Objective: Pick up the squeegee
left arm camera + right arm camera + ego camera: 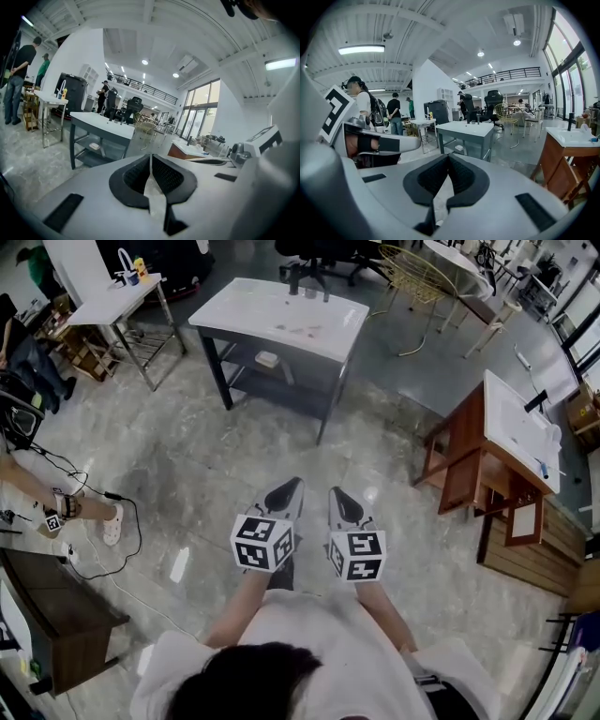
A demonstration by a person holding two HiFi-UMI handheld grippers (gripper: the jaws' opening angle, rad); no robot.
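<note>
No squeegee can be made out in any view. In the head view my left gripper [293,486] and right gripper [336,493] are held side by side over the marble floor, pointing toward a grey table with a white top [234,306]. Small items [298,331] lie on that top, too small to name, and a pale object [267,359] sits on its lower shelf. The left gripper [150,157] has its dark pads meeting at the tip, shut on nothing. The right gripper [448,157] is likewise shut and holds nothing. The table [468,127] stands a few steps ahead.
A wooden stand with a white basin [511,423] stands at the right. A white table [112,296] and people are at the back left, a wire chair [417,277] at the back. A dark cabinet [56,615], floor cables [103,545] and a seated person's foot [112,524] are at the left.
</note>
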